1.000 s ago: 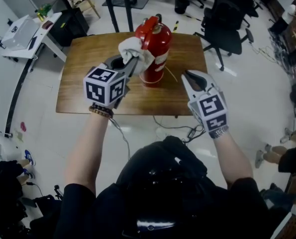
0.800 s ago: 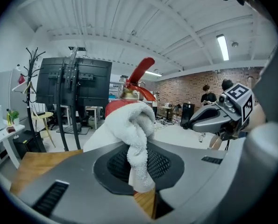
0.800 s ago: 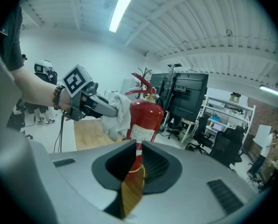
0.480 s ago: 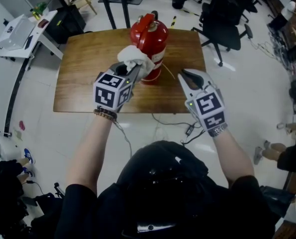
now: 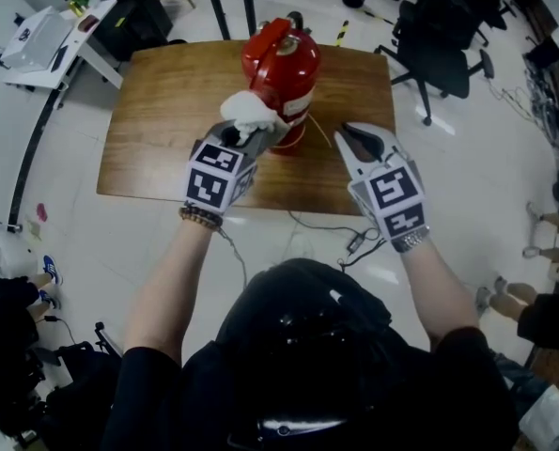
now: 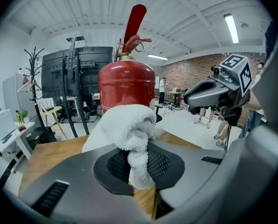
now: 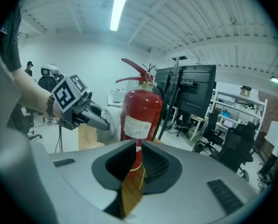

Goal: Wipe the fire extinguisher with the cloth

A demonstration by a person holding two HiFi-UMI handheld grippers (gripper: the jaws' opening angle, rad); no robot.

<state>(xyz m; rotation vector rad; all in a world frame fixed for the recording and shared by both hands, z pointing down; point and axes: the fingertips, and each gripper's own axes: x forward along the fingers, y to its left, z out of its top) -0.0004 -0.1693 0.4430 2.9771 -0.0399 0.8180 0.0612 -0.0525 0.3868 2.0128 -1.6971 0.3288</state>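
Cloth (image 5: 249, 116), white and bunched, was pinched in our left claw (image 5: 256, 137); in the left gripper view a fold of it (image 6: 131, 139) hung down between the two jaws, which pressed on it from both sides. We held that claw over the wooden counter (image 5: 157, 111), pointing at the lower left side of the fire extinguisher (image 5: 284, 73). From the right gripper view the cloth (image 7: 111, 120) sat hard by the red cylinder (image 7: 141, 113), beside its white label, though we could not tell whether the two were touching.

The fire extinguisher stood upright on the counter, toward the far edge and about midway along it, with its red lever on top. In the left gripper view it (image 6: 126, 85) rose straight behind the cloth.

To its right we held our right claw (image 5: 351, 136) above the counter, near the cylinder but clear of it. Its jaws were pressed together with only a thin slit between them and nothing in it. A black office chair (image 5: 439, 40) stood on the floor beyond the counter's right corner.
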